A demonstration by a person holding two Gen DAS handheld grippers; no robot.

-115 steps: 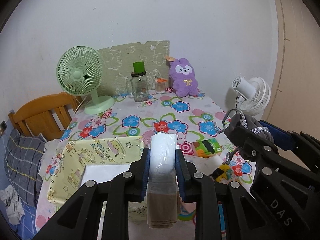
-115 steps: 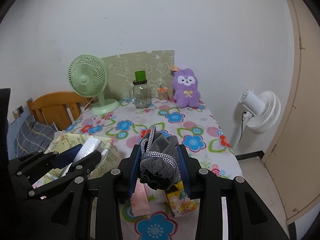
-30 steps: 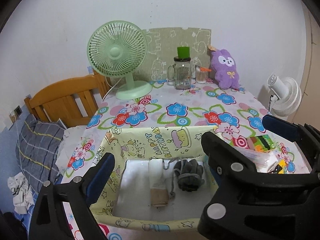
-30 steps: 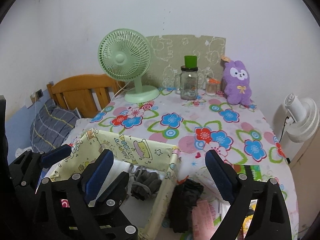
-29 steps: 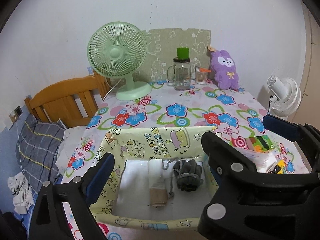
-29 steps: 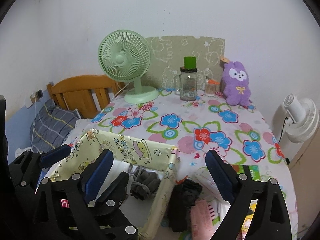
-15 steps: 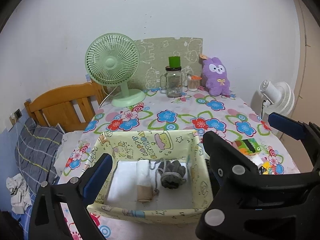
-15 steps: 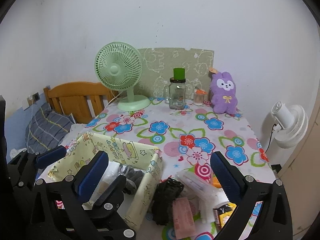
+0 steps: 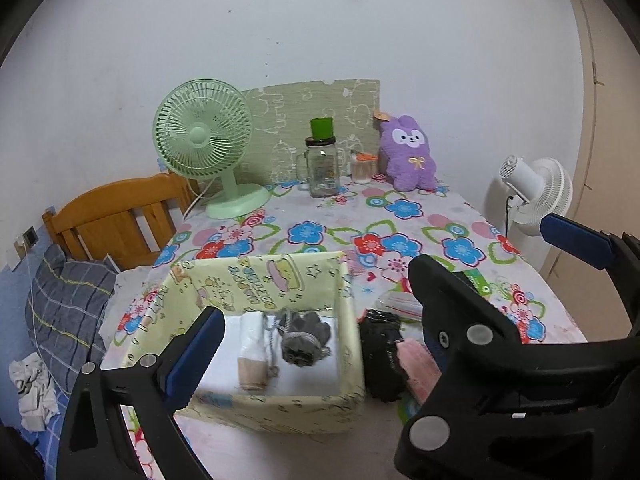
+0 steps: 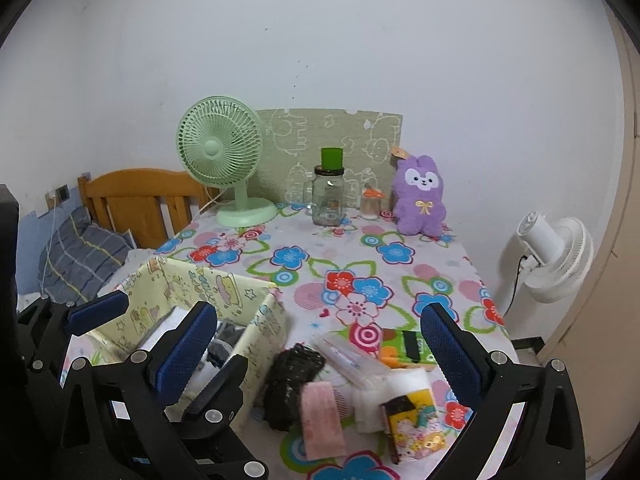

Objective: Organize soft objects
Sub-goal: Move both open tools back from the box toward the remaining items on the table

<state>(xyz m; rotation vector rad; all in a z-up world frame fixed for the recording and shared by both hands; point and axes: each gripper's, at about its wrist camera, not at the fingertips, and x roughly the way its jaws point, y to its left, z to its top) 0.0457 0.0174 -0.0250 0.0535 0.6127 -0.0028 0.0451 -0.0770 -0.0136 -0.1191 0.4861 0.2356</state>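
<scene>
A pale yellow fabric box stands on the floral table; it also shows in the right wrist view. Inside it lie a rolled white and tan sock and a grey knit bundle. Right of the box lie a black soft item, a pink cloth and small packets. My left gripper is open and empty above the box's near side. My right gripper is open and empty above the black item and pink cloth.
A green desk fan, a glass jar with a green cup on top, a small jar and a purple plush rabbit stand at the table's far edge. A white fan stands off the table's right side. A wooden chair is at the left.
Both grippers let go of the sock and grey bundle, which now lie in the box. Both have since pulled back and up, open and empty.
</scene>
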